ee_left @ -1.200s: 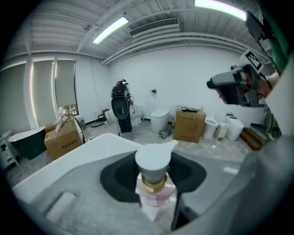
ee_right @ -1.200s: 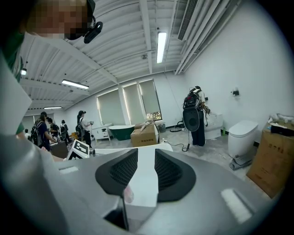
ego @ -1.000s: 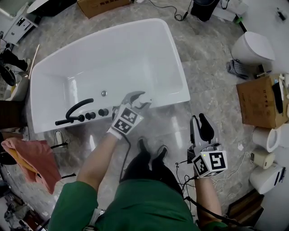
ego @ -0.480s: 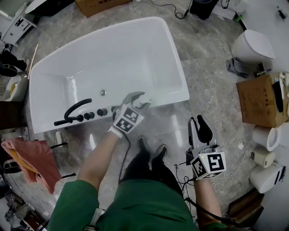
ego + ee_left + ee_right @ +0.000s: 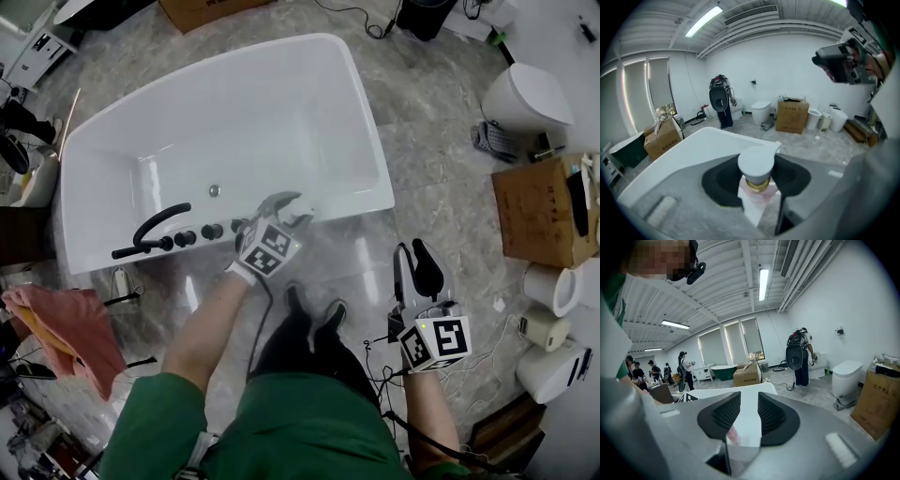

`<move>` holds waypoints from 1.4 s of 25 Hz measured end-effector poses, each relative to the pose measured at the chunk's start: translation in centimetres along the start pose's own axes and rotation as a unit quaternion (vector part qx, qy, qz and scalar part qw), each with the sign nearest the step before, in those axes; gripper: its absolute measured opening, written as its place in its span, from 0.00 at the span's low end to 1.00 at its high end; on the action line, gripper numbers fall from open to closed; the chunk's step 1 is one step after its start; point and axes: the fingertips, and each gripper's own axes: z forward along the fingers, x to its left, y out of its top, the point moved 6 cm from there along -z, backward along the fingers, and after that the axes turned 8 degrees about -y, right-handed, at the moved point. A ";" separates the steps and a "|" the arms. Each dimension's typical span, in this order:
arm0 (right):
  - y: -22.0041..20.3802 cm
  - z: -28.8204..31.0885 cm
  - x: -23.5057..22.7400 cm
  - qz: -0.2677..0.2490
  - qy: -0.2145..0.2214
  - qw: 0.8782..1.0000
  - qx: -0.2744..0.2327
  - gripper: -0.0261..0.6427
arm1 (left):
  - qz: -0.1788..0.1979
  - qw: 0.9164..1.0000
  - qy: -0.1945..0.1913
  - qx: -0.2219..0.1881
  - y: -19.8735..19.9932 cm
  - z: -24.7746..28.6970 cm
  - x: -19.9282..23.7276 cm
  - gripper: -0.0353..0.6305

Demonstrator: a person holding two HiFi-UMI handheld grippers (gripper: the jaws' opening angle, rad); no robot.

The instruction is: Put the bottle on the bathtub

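Right tool (image 5: 419,267): nearest, low by the person's right side over the stone floor (image 5: 441,169). Jaws stand slightly apart, nothing between them. Idle.

Left tool (image 5: 281,208): reached forward to the near rim of the bathtub (image 5: 352,210), just right of the black tap (image 5: 155,232). Its own view shows the bottle (image 5: 756,166) upright between the pads: white cap, gold collar, pale pink body. Jaws narrow, and they have just eased open a touch. The pads look to be on the bottle at the neck, so I read it as held, though the grip is slackening.

Bottle's place: in the left tool, over the white rim. Whether its base rests on the rim I cannot tell; the jaws hide it.

Reading: the release has likely begun. The step in hand is letting go; what remains is opening fully and drawing back without tipping the bottle into the basin.

Farther off: toilet (image 5: 525,98) and cardboard box (image 5: 539,211), well apart from the work.
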 end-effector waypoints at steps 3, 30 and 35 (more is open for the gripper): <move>0.0 0.0 0.0 0.001 0.001 1.000 -0.002 0.19 | 0.003 1.000 -0.006 0.008 -0.2 0.2 -0.5 0.33; 3.3 -2.6 2.1 -0.016 0.027 0.998 -0.048 0.19 | -0.042 0.985 0.080 -0.147 6.9 -12.0 -3.6 0.44; 5.0 -5.2 3.3 -0.020 0.030 0.997 -0.071 0.19 | -0.049 0.972 0.111 -0.199 11.9 -17.3 -5.5 0.44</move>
